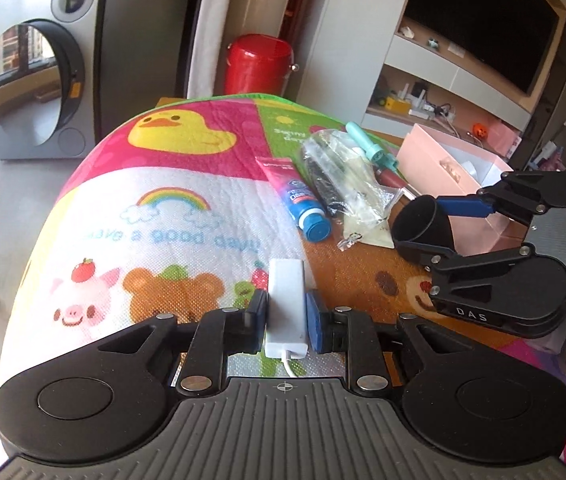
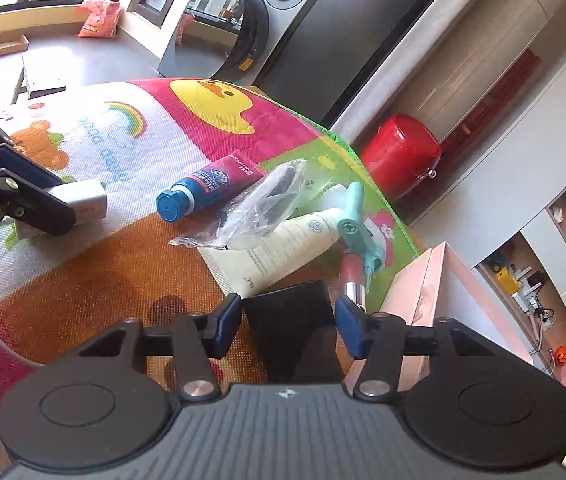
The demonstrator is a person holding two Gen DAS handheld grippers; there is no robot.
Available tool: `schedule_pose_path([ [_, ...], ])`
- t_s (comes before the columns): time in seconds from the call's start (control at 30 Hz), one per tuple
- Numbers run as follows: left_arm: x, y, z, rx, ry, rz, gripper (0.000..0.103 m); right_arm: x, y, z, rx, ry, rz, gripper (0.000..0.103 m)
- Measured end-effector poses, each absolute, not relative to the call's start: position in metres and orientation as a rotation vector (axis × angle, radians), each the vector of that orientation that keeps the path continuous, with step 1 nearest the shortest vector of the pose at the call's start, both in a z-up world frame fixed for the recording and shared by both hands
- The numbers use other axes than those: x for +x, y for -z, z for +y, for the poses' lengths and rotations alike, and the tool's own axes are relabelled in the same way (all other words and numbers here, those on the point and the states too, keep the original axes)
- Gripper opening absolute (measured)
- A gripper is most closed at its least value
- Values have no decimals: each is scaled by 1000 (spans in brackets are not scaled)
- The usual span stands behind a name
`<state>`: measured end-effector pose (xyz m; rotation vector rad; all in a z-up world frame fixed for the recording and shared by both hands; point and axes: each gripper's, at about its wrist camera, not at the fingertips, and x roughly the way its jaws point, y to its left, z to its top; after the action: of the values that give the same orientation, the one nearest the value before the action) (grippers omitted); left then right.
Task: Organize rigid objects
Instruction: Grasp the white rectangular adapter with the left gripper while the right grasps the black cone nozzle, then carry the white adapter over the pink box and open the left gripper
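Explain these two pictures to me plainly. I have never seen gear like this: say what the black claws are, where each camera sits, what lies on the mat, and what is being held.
No robot here: a person carries a two-finger claw in each hand, with a wide-angle camera on each looking along its fingers.

The left-claw view shows the left gripper clamped on a white adapter with a cable. The right gripper appears at its right side.

The right-claw view shows the right gripper with a black cup between its blue pads; whether the pads press it is unclear.

On the cartoon mat lie a blue-capped tube, a clear plastic bag, a cream tube, a teal tool and a lipstick. A pink box stands beside them.
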<state>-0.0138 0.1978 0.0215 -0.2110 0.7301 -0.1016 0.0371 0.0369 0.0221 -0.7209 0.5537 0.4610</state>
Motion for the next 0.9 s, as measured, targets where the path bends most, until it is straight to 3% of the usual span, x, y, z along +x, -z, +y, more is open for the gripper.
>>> schedule_pose_path([
  [0.27,-16,-19,185,-209,194,740,25,2,-51,4,-489,-540,657,51],
  [0.63,-18,-16,129,-146,342,770,25,-30,-40,-71,-401,-275,678,52],
  [0.9,-14,-12,109,-163,349,763,26,-33,-36,-119,-187,-332,704,68],
])
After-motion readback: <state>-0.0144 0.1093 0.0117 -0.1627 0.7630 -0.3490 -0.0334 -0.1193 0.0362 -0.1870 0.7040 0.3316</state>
